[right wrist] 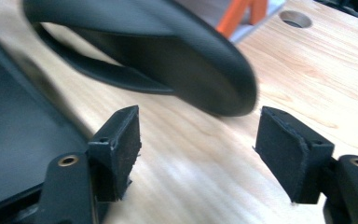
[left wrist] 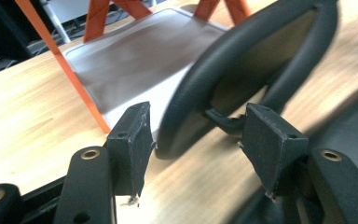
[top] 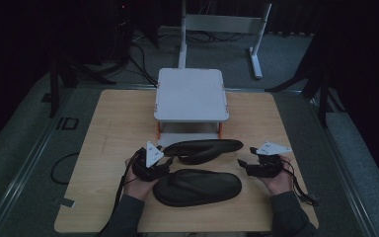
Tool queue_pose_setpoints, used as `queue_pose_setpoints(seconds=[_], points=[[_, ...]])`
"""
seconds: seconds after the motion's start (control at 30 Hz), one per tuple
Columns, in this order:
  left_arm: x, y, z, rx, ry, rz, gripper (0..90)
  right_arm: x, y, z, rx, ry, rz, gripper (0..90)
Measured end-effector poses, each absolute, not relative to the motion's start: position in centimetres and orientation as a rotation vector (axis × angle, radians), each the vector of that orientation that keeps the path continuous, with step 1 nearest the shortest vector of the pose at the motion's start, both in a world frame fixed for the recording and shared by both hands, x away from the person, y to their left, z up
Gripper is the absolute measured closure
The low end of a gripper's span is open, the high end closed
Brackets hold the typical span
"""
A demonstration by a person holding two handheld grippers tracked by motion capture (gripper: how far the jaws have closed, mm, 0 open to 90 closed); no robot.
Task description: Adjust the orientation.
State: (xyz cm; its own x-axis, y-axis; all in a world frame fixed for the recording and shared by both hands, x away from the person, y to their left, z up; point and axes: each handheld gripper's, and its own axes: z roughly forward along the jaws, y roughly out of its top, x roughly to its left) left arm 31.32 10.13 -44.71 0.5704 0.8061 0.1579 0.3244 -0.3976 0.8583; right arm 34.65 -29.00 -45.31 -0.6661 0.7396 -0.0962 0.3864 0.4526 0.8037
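- Landmark for all positions: the white stand (top: 191, 95) with orange legs, set at the middle of the far half of the wooden tabletop (top: 113, 123).
- Nearest the person: one black flip-flop (top: 197, 186) lies flat on the tabletop, well in front of the stand, lengthwise across the table, between the two hands.
- Left gripper (top: 164, 163): in front of the stand and to its left, just beside the left ends of both sandals. In the left gripper view (left wrist: 196, 135) its jaws stand fairly wide apart, pads pressing on nothing.
- The rounded end of the second sandal lies just beyond those pads, in line with the gap between them; its strap post sits close to the right-hand pad. Contact cannot be confirmed; the picture is blurred there.
- Right gripper (top: 246, 157): in front of the stand and to its right, near the right ends of both sandals. In the right gripper view (right wrist: 198, 135) its jaws are spread wide with bare wood between them.
- Second black flip-flop (top: 208, 149): directly in front of the stand's base, tilted up on its edge, sole rim and strap showing. Its end lies just beyond the right gripper, apart from both pads.
- The stand's lower grey shelf (left wrist: 135, 60) lies immediately behind that sandal.
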Motion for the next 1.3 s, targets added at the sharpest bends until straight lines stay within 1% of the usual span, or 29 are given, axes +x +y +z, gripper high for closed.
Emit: queue_pose_setpoints(seconds=[0.23, 0.4, 0.5, 0.6, 0.77, 0.83, 1.0, 1.1, 1.13, 1.17, 1.2, 1.3], points=[[32.6, 9.5, -45.5, 2.001, 0.918, 0.751, 42.2, 36.8, -29.7, -46.2, 1.014, 2.248, 1.083, 29.1], [33.3, 9.4, -46.3, 2.004, 0.946, 0.776, 39.4, 38.5, -30.0, -46.6, 1.061, 2.252, 1.103, 29.5], [33.6, 9.4, -46.5, 2.002, 0.955, 0.782, 39.7, 38.9, -29.9, -46.9, 1.072, 2.274, 1.126, 32.7], [33.9, 9.6, -46.7, 2.007, 0.977, 0.796, 42.0, 39.3, -29.5, -47.1, 1.069, 2.290, 1.130, 36.6], [34.2, 9.7, -47.0, 2.009, 0.991, 0.783, 43.3, 39.4, -29.1, -46.9, 1.070, 2.281, 1.162, 37.9], [34.4, 9.7, -47.1, 2.009, 0.991, 0.769, 46.4, 39.4, -29.0, -46.9, 1.066, 2.284, 1.159, 38.3], [34.8, 9.6, -47.7, 2.017, 0.994, 0.726, 56.2, 39.6, -28.9, -47.0, 1.071, 2.291, 1.190, 49.3], [34.8, 9.5, -47.7, 2.015, 0.992, 0.724, 63.1, 39.6, -28.7, -46.9, 1.070, 2.284, 1.181, 51.2], [34.9, 9.4, -47.7, 2.016, 0.998, 0.728, 62.7, 39.7, -28.8, -46.9, 1.072, 2.281, 1.181, 56.4], [34.9, 9.4, -47.7, 2.016, 0.998, 0.728, 62.9, 39.7, -28.8, -46.9, 1.072, 2.281, 1.181, 56.4], [35.1, 9.4, -47.6, 2.016, 1.002, 0.722, 63.0, 39.6, -28.8, -46.8, 1.069, 2.282, 1.178, 58.7], [35.1, 9.4, -47.5, 2.014, 1.011, 0.720, 63.9, 39.5, -28.9, -46.7, 1.065, 2.282, 1.174, 61.1]])
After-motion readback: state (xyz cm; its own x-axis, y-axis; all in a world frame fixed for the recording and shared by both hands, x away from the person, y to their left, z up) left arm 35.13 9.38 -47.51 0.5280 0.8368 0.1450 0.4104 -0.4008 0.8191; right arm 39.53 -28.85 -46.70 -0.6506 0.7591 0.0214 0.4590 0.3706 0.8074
